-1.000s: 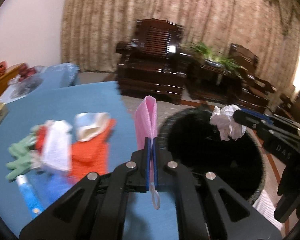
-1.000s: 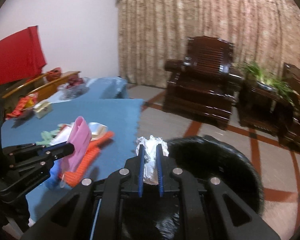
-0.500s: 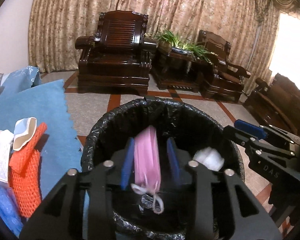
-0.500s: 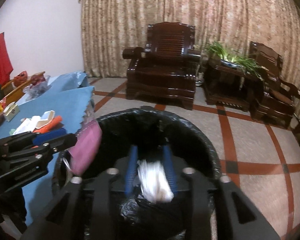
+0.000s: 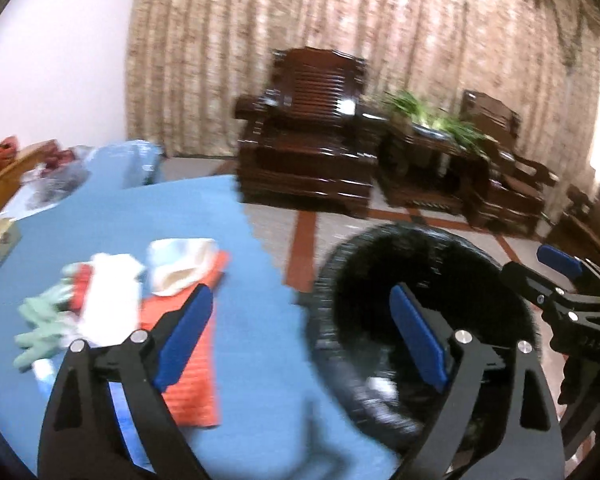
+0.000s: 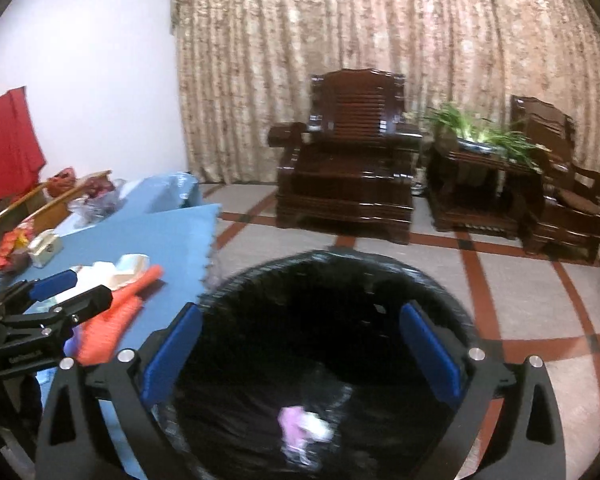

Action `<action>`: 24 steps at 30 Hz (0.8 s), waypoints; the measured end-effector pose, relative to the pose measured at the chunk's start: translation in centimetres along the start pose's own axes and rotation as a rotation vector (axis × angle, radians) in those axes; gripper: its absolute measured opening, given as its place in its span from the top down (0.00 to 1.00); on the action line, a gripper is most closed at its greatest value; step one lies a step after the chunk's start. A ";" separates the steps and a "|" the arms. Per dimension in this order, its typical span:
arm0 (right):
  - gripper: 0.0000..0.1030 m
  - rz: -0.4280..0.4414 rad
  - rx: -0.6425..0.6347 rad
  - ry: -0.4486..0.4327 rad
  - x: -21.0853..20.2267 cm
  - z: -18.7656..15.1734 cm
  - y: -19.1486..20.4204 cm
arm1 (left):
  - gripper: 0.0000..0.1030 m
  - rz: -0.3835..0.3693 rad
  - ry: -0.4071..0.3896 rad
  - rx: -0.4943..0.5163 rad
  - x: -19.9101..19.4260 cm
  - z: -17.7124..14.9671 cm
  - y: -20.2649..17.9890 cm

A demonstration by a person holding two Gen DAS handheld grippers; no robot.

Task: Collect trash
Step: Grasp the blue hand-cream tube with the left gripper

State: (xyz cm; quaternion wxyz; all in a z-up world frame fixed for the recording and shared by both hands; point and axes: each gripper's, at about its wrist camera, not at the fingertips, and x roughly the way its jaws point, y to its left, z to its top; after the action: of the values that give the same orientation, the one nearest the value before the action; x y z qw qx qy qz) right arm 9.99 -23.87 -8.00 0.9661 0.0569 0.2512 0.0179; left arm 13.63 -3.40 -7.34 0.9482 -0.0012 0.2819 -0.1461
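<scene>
Both grippers' jaws are opening, wide and empty: the right gripper (image 6: pixel 300 344) over the bin (image 6: pixel 440 292), the left gripper (image 5: pixel 300 336) across the table (image 5: pixel 260 360) edge beside the bin's rim. Pink and white trash (image 6: pixel 300 428) lies crumpled in the bin, axis unclear. On the table, an orange net (image 5: pixel 192 376) lies lengthwise away; bare floor (image 6: pixel 532 292) stretches beyond.
</scene>
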 end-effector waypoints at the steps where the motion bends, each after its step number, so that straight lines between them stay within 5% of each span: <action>1: 0.05 0.020 -0.009 -0.001 0.2 0.1 0.8 | 0.13 0.027 -0.005 -0.010 -0.6 0.0 1.0; 16: 0.05 0.266 -0.170 0.034 4.4 -1.2 15.1 | 0.17 0.399 0.056 -0.150 -5.5 -3.7 15.8; 24: 0.05 0.299 -0.219 0.055 6.9 -2.2 18.9 | 0.24 0.446 0.133 -0.230 -3.6 -6.8 19.7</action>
State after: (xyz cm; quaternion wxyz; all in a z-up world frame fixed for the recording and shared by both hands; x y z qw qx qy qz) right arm 14.83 -4.40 -11.00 0.9458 -0.0126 0.2630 0.1903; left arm 12.53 17.04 -12.79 0.9301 -0.0370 0.3516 0.0997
